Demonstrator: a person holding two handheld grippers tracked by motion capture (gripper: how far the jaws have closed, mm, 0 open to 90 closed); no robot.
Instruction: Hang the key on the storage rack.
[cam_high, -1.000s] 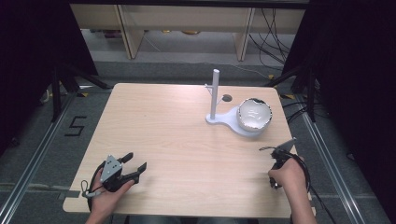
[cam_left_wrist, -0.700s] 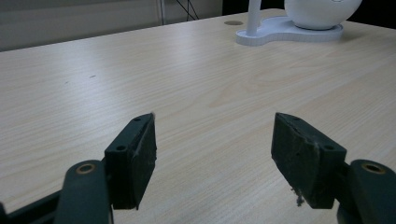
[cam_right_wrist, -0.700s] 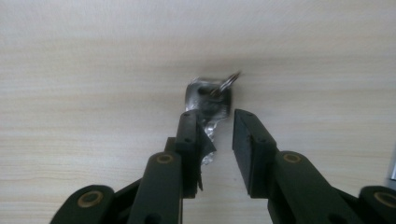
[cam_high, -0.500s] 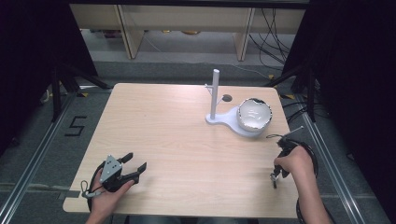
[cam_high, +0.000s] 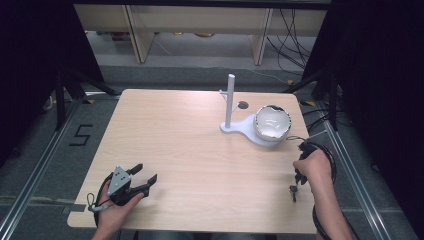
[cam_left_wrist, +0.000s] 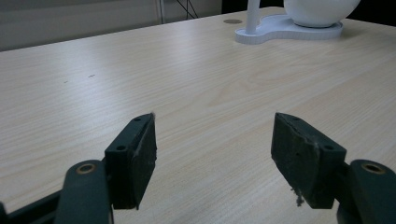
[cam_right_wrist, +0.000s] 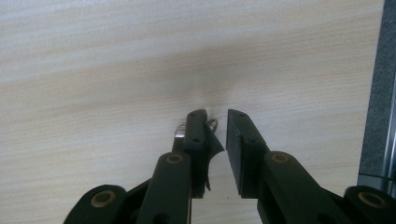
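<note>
Apparently a small metal object (cam_right_wrist: 179, 131), too hidden to identify, lies on the table (cam_high: 200, 135) just outside the right gripper (cam_right_wrist: 216, 122), against one jaw; the jaws stand narrowly apart, tips at the tabletop near the right edge. Left gripper (cam_left_wrist: 212, 140): jaws wide, nothing between, resting near the front left corner. White stand (cam_high: 235, 127) with bowl (cam_high: 272, 122) sits well apart, far right.

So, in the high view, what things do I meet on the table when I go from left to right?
Left gripper with its fingers apart → white post on the white stand → white bowl → right gripper, pointing down at the table's right edge.
</note>
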